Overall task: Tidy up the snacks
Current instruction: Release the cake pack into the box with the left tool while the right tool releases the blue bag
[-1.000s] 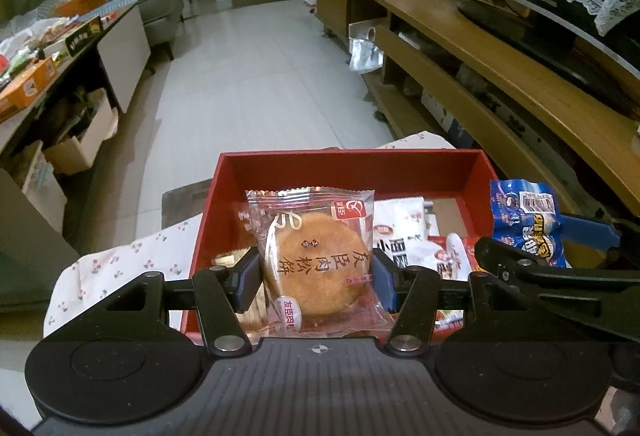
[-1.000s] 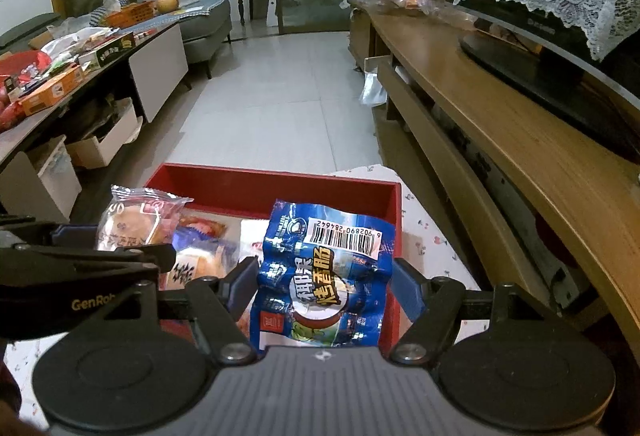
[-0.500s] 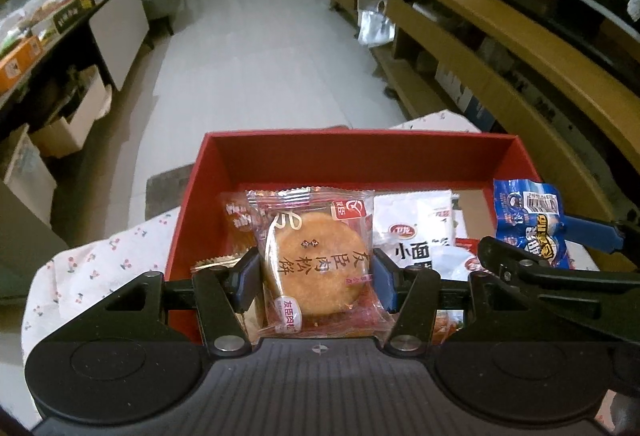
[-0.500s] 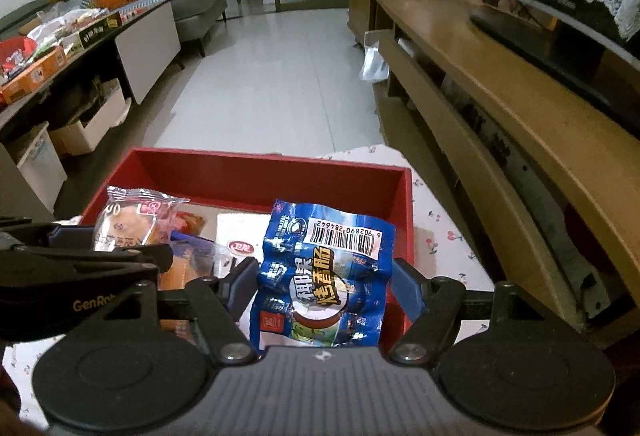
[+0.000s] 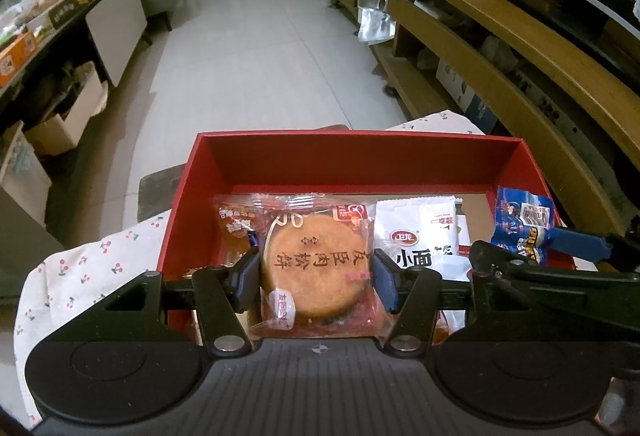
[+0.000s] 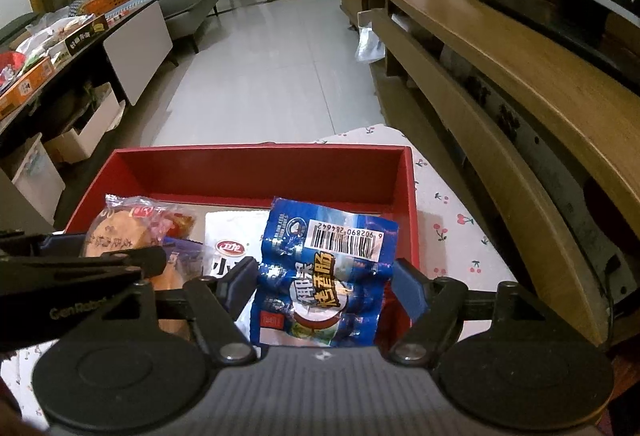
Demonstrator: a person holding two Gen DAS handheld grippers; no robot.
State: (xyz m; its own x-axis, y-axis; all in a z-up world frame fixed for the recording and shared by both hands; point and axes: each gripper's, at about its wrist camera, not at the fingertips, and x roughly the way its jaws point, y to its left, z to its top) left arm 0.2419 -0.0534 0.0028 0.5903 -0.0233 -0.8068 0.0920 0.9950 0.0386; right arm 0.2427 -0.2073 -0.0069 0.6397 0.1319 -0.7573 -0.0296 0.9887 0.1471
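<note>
Both grippers hang over the red box, fingers opening: the left gripper around the cake packet, the right gripper around the blue sausage pack. Release low so each drops inside flat.

I see a dim, warm indoor light; the pale floor glares softly. Both fisheye views bend straight lines, with corners vignetted black and foreground sharp.
</note>
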